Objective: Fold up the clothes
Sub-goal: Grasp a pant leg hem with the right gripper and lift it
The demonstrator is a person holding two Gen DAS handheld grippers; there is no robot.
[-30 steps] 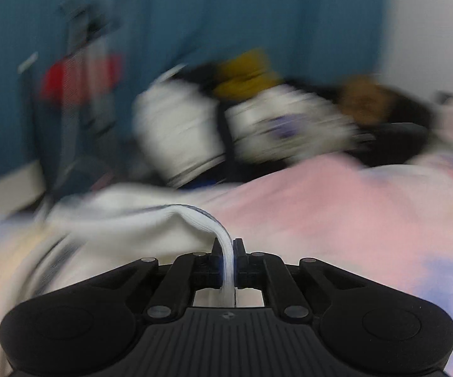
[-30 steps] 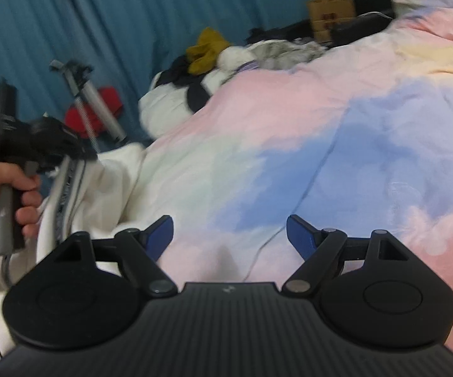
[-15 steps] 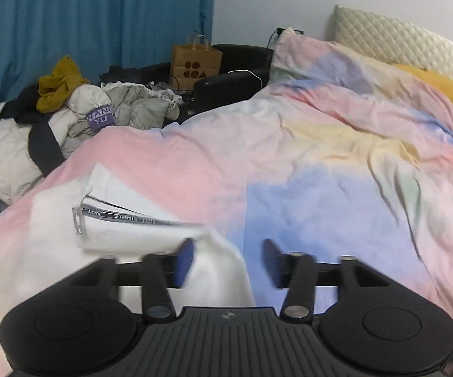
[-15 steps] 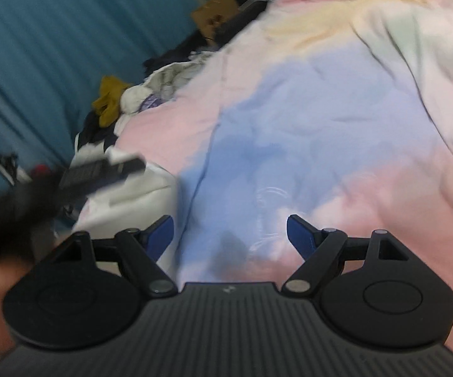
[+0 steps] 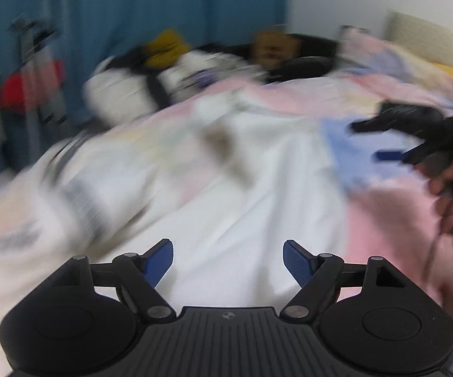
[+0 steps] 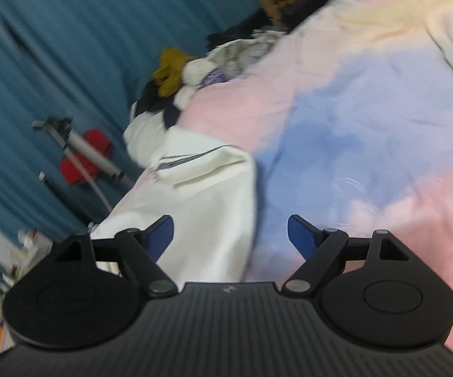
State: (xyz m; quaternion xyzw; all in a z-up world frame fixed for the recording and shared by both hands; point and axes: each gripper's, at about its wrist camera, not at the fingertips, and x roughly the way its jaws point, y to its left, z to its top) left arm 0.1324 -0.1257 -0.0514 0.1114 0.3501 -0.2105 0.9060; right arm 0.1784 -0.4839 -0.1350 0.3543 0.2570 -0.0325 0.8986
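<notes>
Both grippers, left (image 5: 228,259) and right (image 6: 230,235), gape empty over the white garment (image 6: 204,194); clothes pile (image 6: 195,72) lies beyond.

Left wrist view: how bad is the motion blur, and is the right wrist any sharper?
Left wrist: heavy smear over the white garment and the clothes pile; only the open left gripper is crisp. Right wrist: milder, with the garment's edges and the pastel duvet readable, the curtain streaked, and fisheye bending at the rim.
</notes>
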